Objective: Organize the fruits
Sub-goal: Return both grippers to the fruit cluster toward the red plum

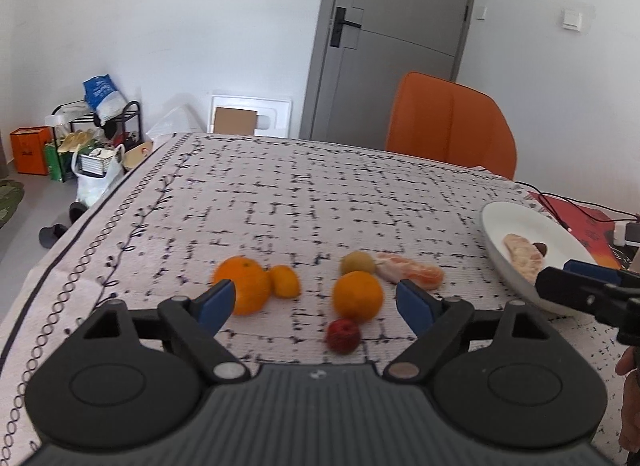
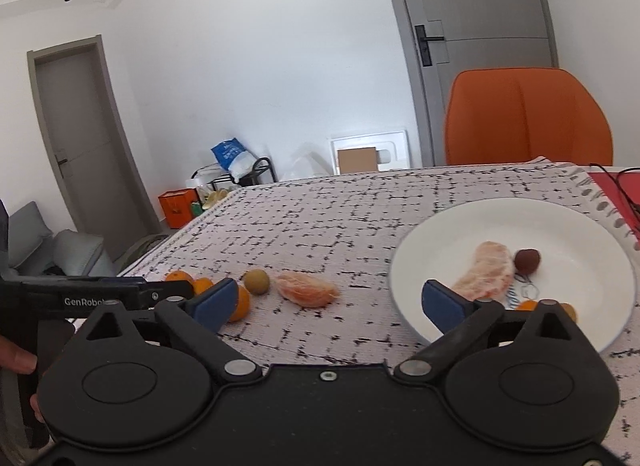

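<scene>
Strawberry (left wrist view only) lies before spread left tongs.

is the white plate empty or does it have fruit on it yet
Not empty: the white plate holds a peeled citrus piece and a small dark fruit.

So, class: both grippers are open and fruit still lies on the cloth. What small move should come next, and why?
Probably ease the open left gripper forward and down around the round orange fruit between its fingers; it lies off the white round plate, which already holds a peeled segment.
</scene>
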### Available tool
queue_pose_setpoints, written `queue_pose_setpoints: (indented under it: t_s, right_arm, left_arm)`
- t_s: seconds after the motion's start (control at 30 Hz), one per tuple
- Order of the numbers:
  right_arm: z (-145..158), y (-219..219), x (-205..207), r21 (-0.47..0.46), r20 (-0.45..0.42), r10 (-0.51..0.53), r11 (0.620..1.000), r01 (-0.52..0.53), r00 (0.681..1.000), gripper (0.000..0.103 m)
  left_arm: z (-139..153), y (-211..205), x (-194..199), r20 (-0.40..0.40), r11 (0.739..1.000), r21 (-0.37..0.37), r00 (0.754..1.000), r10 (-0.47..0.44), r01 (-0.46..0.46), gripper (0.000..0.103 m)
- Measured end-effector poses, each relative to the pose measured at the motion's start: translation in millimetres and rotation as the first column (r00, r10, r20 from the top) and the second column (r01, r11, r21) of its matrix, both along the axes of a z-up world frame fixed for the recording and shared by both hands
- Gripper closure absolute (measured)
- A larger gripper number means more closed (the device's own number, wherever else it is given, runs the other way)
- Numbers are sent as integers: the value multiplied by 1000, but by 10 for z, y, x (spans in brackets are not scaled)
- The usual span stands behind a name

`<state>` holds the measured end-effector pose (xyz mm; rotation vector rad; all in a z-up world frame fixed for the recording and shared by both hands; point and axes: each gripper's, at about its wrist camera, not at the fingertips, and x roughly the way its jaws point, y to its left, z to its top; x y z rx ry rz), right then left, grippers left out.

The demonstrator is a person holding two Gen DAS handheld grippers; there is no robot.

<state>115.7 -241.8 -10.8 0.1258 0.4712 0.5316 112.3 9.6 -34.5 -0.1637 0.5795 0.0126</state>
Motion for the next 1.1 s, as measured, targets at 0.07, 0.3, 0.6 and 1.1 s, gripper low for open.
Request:
queue_pose_setpoints:
  t_s: [0.07,0.3,0.6,1.1]
  right_arm:
    - [7,50,-1,3,3,10,1000,-10,1000,0]
    - [5,220,22,0,6,53,999,-53,999,0]
    - [-3,428,78,-7,-14,96,995,-96,995,0]
    - [-129,709,211,-48,-88,140,988,-145,986,0]
  left_arm:
    - [-6,64,-18,0,1000,-4,1000,13,-13,17]
    - [-10,276,-44,-3,999,-16,999,51,-52,17]
    - [-48,471,-29,-15,997,-43,998,68,-69,17]
    - [-181,598,162,1,995,-87,999,39,-39,18]
